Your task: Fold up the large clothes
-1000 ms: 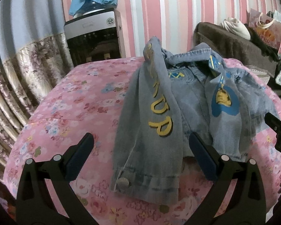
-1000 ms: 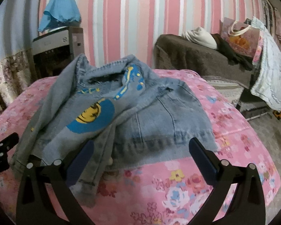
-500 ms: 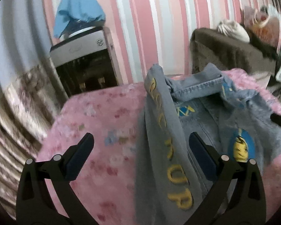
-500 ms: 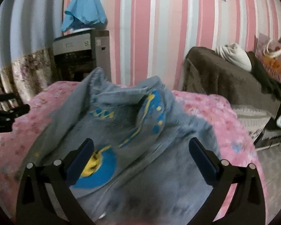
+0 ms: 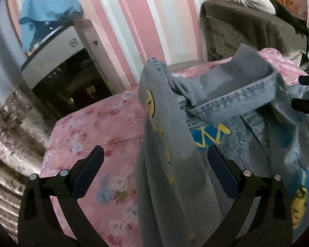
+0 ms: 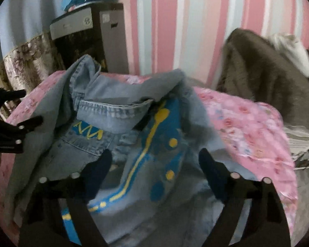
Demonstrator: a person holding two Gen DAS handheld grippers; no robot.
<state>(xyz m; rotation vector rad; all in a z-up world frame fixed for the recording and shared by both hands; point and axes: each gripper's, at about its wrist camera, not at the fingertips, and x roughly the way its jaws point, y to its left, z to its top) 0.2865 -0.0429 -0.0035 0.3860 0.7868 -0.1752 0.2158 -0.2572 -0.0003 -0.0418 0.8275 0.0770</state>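
Two grippers hang over your denim jacket [image 6: 134, 144], which lies rumpled on the pink floral bedspread [image 5: 105, 131], collar up toward the striped wall. Your left gripper [image 5: 154, 168] stands spread wide, a sleeve [image 5: 166, 164] running between its jaws with neither pad pressing it. Your right gripper [image 6: 154, 162] is narrowing over the printed front panel, nothing yet pinched. Risk: closing here may catch only one layer, or bunch the collar [image 6: 113, 113], leaving a crooked fold.
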